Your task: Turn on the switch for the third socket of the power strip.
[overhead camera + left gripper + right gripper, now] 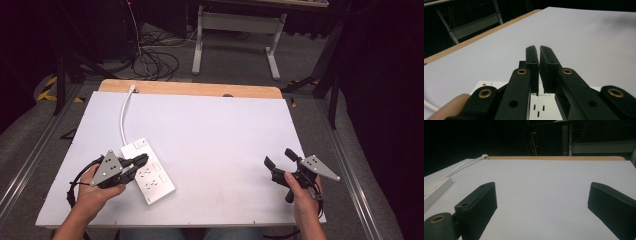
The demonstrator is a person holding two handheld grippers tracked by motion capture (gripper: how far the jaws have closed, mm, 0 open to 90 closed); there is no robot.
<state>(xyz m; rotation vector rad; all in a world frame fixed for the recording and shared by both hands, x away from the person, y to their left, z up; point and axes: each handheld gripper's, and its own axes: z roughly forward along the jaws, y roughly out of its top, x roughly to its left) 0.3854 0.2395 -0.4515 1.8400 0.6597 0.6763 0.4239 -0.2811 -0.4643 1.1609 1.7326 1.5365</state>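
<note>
A white power strip (150, 175) lies flat on the left of the white table top (225, 125), and its white cable (123, 117) runs to the far edge. My left gripper (145, 158) hovers over the strip's middle, jaws shut with nothing seen between them. In the left gripper view the shut left gripper (539, 48) points across the table, with the strip's sockets (537, 110) just below. My right gripper (279, 157) is held at the right near the front edge, jaws wide open and empty. In the right gripper view, the right gripper (541, 188) faces bare table, the strip (435, 188) far off to its left.
A wooden strip (200, 89) borders the table's far edge. Beyond it, black cables (155, 62) lie coiled on the floor beside a white desk frame (235, 35). Metal rails run along both sides of the table.
</note>
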